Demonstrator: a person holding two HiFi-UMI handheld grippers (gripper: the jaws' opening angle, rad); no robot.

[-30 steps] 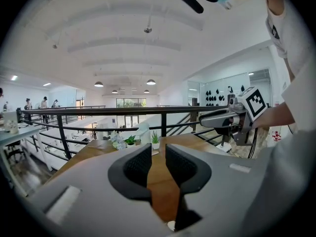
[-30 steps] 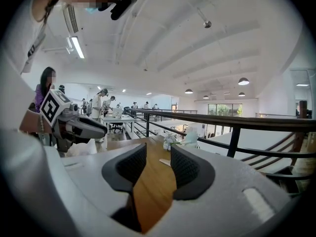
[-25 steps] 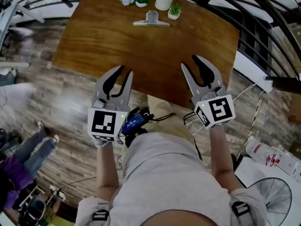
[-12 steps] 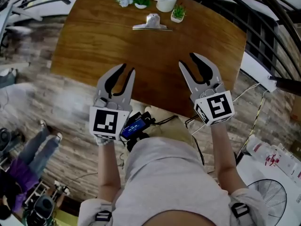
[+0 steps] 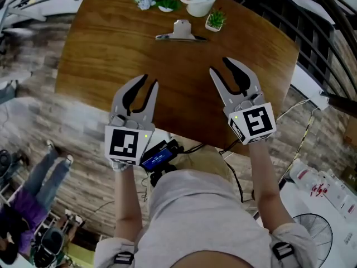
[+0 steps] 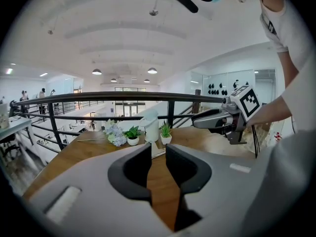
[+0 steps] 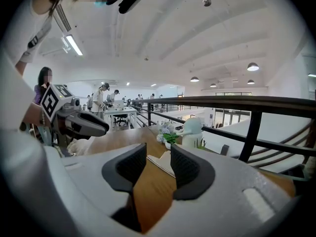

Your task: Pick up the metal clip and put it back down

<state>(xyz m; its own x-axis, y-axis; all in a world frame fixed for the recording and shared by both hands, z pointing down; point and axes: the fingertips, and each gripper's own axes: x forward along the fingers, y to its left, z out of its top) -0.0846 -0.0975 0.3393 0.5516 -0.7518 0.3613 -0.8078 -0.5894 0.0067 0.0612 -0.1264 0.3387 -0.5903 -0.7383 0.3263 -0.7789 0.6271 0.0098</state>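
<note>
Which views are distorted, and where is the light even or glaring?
Head view: even light, the metal clip on the table is sharp. Left gripper view: fisheye, the railing bows, corners black. Right gripper view: same fisheye, ceiling lamp glares.

A brown wooden table [image 5: 106, 49] stands on grey-brown plank flooring [image 5: 67, 149], a black metal railing [image 6: 98, 97] runs just beyond the table's far edge, and high above the table a white ceiling [image 6: 123, 33] carries round lamps [image 6: 97, 71].
</note>
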